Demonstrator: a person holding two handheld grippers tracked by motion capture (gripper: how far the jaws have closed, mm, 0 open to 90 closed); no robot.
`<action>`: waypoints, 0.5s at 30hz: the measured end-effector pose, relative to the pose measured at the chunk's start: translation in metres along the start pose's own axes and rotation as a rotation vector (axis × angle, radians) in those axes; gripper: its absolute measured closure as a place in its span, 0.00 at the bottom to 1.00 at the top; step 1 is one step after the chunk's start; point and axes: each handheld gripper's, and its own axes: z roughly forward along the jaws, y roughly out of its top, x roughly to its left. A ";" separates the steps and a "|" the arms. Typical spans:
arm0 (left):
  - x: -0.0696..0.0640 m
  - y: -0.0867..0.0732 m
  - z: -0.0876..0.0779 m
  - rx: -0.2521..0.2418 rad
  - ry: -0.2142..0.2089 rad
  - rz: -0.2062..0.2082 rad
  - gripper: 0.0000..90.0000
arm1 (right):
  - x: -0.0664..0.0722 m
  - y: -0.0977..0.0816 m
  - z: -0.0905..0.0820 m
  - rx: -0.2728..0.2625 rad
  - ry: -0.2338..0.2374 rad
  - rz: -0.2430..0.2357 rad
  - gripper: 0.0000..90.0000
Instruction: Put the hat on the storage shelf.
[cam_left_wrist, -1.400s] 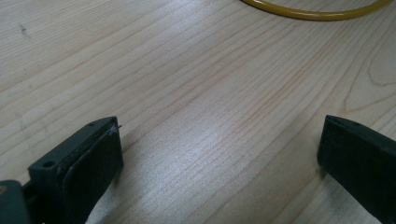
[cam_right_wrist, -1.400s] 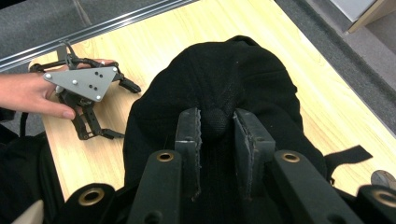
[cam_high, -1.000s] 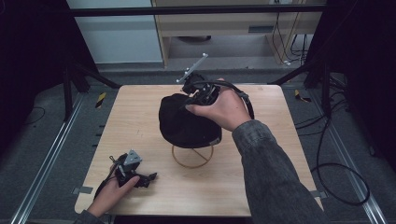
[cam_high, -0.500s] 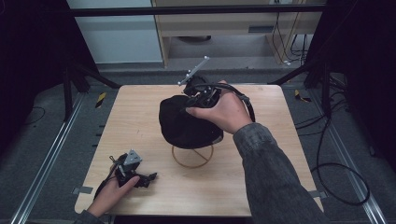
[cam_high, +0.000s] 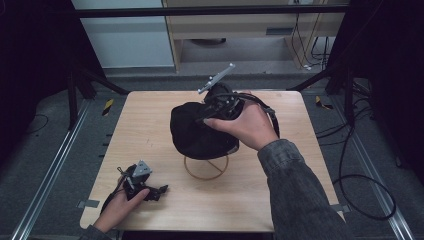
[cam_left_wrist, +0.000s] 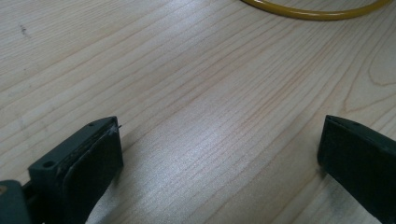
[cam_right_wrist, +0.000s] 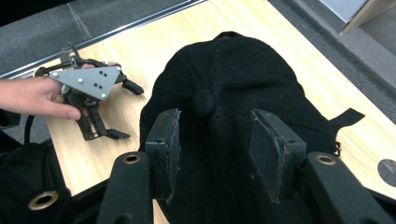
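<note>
A black cap (cam_high: 192, 137) sits on a yellow wire stand (cam_high: 206, 172) in the middle of the wooden table (cam_high: 280, 195). My right gripper (cam_high: 204, 119) hovers at the cap's crown. In the right gripper view its jaws have just been opening. They stand apart around the cap's top button (cam_right_wrist: 204, 101), and the pads do not pinch the fabric of the cap (cam_right_wrist: 243, 65). My left gripper (cam_high: 159, 192) lies at the table's front left in a hand. It is open over bare wood (cam_left_wrist: 219, 135), with part of the yellow stand ring (cam_left_wrist: 317, 11) beyond it.
Black frame posts and cables surround the table, with a cable loop on the floor (cam_high: 370, 200) to the right. A wooden shelf unit (cam_high: 250, 30) stands behind. In the right gripper view the left gripper (cam_right_wrist: 128, 112) lies beside the cap.
The right hand and its gripper have shifted slightly over the cap's crown. The cap stays on its stand, and the left hand has not moved.
</note>
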 end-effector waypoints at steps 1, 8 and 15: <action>0.000 0.000 0.000 0.000 0.000 0.000 0.00 | 0.000 -0.001 -0.001 -0.004 0.000 0.002 0.59; 0.000 0.000 0.000 0.002 -0.001 0.002 0.00 | -0.002 -0.009 -0.008 -0.035 -0.017 0.022 0.55; 0.000 0.000 0.000 0.000 0.000 0.000 0.00 | -0.003 -0.020 -0.016 -0.065 -0.049 0.036 0.44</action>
